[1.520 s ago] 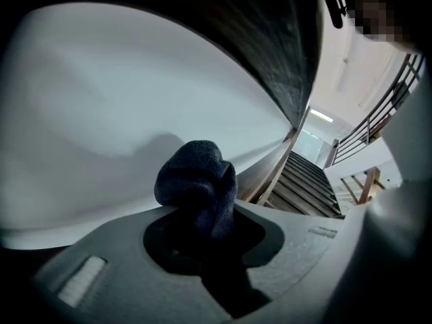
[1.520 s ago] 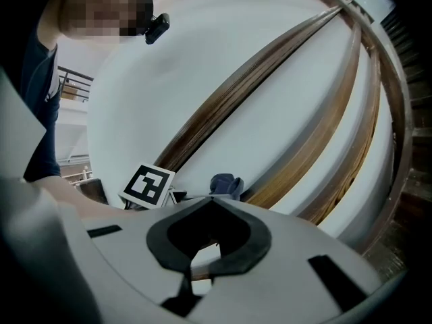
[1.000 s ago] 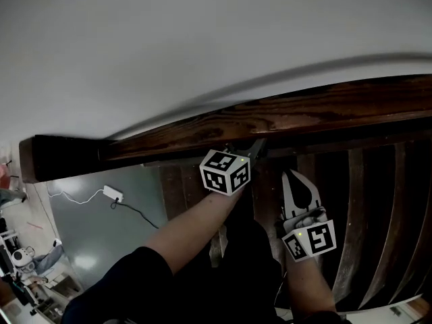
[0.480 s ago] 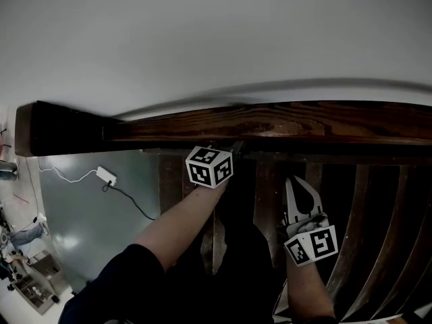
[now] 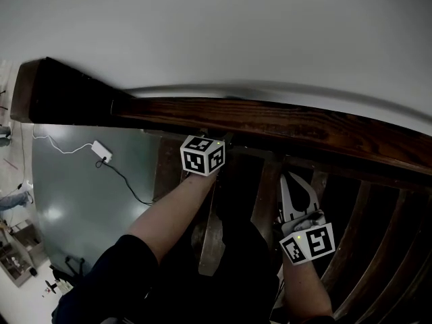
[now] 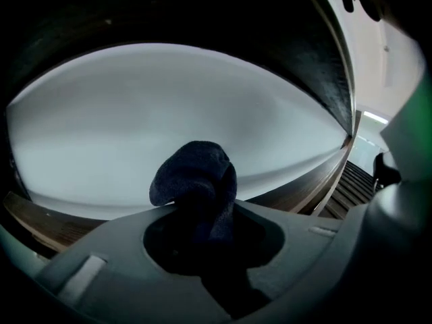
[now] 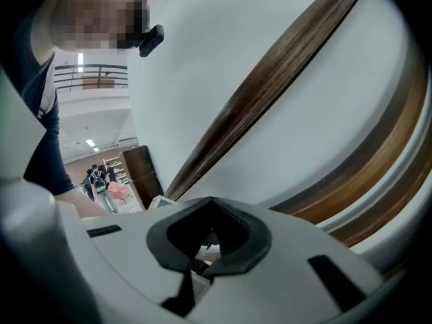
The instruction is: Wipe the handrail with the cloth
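**1. L claw** (image 6: 202, 211): clenched on cloth (image 6: 196, 179). The dark wad sits between the jaws and bulges out past the tips, fwd of the claw. Marker cube (image 5: 202, 155) sits just behind the jaws.

**2. Handrail** (image 5: 290, 123): dark wood, runs crosswise directly ahead of the L claw tips, which reach up to its lower edge. Cloth-to-rail contact: cannot tell, as that pt. is in shadow in the head view. In the left gripper view the rail runs off to the claw's right, beyond the cloth, w/ white wall (image 6: 169, 106) behind.

**3. R claw** (image 5: 291, 179): jaws together, nothing gripped. The pads leave only a small opening w/ background showing through. Pos.: right of the L claw and lower, under the handrail and apart from it, tips pointing up toward it.

**4. Balusters** (image 5: 266, 194): under the rail. One stands between the two claws; more stand to the right of the R claw.

**5. Adapter** (image 5: 102, 150): white, w/ cable, on the floor well left of the L claw.
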Tool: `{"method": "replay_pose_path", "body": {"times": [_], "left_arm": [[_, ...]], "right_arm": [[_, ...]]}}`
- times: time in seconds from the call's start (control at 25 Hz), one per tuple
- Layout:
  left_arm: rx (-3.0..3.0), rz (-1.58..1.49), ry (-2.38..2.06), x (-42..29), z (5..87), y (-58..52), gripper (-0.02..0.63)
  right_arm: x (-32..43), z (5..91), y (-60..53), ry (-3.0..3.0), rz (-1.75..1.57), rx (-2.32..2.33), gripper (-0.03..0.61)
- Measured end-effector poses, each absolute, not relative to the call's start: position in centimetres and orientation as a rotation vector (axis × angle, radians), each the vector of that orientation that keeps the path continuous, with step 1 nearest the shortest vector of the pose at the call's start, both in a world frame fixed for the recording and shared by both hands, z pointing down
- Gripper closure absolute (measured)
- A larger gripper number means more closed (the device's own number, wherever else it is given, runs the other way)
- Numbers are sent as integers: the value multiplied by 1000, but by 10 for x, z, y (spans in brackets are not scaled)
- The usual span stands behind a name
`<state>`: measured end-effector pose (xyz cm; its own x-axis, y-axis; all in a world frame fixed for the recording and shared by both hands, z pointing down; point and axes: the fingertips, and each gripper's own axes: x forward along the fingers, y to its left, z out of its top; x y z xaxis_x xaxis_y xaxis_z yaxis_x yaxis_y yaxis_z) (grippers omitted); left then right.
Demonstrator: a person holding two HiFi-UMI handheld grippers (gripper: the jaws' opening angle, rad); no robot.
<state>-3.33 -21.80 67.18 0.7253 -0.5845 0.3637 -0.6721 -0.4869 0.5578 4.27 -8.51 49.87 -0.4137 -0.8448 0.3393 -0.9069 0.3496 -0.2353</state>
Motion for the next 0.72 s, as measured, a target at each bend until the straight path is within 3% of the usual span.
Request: {"method": "replay_pose_path", "body": {"times": [0.36, 0.72], "left_arm": [[2159, 208, -1007, -67, 693, -216, 531], [2231, 210, -906, -2, 649, -200, 531]], "right_arm": [[18, 494, -86, -2473, 554, 1536, 571], [65, 477, -57, -2415, 573, 1696, 571]]}}
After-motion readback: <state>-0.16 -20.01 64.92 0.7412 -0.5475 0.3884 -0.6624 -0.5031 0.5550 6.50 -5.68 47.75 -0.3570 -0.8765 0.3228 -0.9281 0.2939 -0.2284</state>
